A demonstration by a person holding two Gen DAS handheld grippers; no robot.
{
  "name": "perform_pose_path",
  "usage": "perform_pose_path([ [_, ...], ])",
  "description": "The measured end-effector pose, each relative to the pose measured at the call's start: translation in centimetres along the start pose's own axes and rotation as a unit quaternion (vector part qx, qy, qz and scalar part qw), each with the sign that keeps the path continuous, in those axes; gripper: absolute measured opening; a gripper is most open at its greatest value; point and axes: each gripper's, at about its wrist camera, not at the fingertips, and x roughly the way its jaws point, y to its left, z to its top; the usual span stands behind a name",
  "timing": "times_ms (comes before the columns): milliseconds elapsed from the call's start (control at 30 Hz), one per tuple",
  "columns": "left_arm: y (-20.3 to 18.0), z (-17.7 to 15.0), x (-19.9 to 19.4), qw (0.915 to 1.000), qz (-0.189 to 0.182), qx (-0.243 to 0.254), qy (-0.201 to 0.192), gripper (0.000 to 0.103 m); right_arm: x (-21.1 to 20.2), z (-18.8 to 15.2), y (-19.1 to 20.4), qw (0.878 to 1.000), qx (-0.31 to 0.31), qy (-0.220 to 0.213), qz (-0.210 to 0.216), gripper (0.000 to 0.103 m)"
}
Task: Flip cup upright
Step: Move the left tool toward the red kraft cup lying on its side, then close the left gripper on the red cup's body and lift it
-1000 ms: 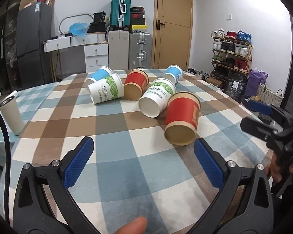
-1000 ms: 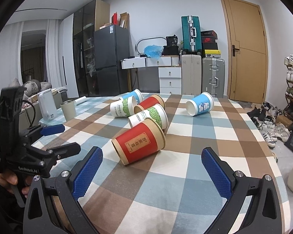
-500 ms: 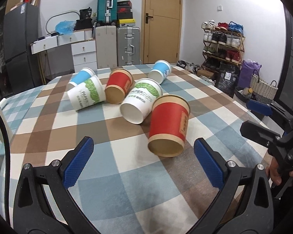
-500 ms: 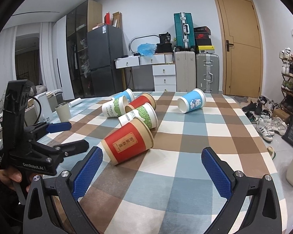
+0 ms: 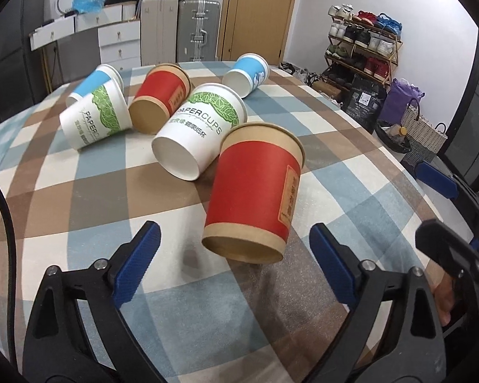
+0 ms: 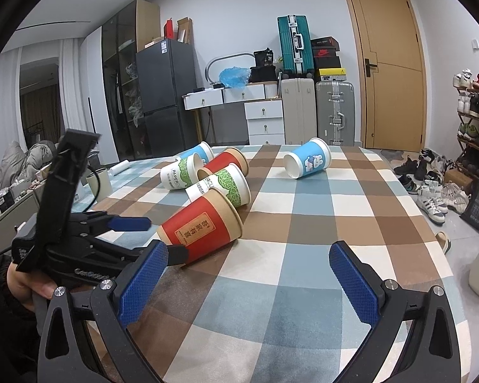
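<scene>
Several paper cups lie on their sides on a checked tablecloth point(image 5: 79, 172). The nearest is a red and tan cup point(image 5: 255, 191), its base toward me in the left wrist view; it also shows in the right wrist view point(image 6: 201, 229). My left gripper point(image 5: 236, 261) is open, its blue pads either side of the cup's base, not touching. My right gripper point(image 6: 246, 281) is open and empty over the cloth, right of the red cup. The left gripper also shows in the right wrist view point(image 6: 143, 239), and the right gripper in the left wrist view point(image 5: 437, 210).
Behind the red cup lie two white and green cups point(image 5: 201, 127) point(image 5: 95, 118), a second red cup point(image 5: 163, 95) and two blue cups point(image 5: 249, 75) point(image 5: 95, 79). A beige tumbler point(image 6: 99, 182) stands on a side table at left. The table's right edge is near a shoe rack point(image 5: 361, 44).
My left gripper has moved forward and down toward the near red cup, which now sits between its open pads. The right gripper has stayed nearly still. No cup has moved.
</scene>
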Motion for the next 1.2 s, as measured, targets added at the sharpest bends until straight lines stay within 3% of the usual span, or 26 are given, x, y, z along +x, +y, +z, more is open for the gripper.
perform_pose_path([
  [100, 0.0, 0.3, 0.4, 1.0000, -0.005, -0.003, 0.001, 0.083, 0.0, 0.0, 0.0, 1.000, -0.001, 0.000, 0.000, 0.103],
  [200, -0.3, 0.4, 0.4, 0.9998, -0.018, -0.004, 0.001, 0.067, 0.1, -0.1, -0.1, 1.000, 0.001, 0.001, 0.000, 0.103],
  [233, -0.4, 0.3, 0.3, 0.9998, -0.017, -0.003, 0.003, 0.057, 0.1, -0.1, 0.0, 1.000, 0.001, 0.001, 0.000, 0.103],
  [267, -0.5, 0.3, 0.3, 0.9998, -0.017, -0.003, 0.004, 0.054, 0.1, -0.1, 0.0, 1.000, 0.001, 0.000, 0.001, 0.103],
  [433, -0.6, 0.0, -0.4, 0.9998, -0.016, -0.015, -0.003, 0.054, 0.1, -0.2, 0.2, 1.000, 0.000, -0.001, 0.002, 0.103],
  [833, 1.1, -1.4, -5.5, 0.9962, 0.033, -0.058, -0.055, 0.054, 0.2, -0.2, 1.6, 1.000, -0.012, -0.001, 0.014, 0.103],
  [1200, 2.9, -4.9, -10.3, 0.9913, 0.063, -0.082, -0.082, 0.054, 0.7, -0.5, 4.3, 0.999, -0.026, 0.010, 0.038, 0.103],
])
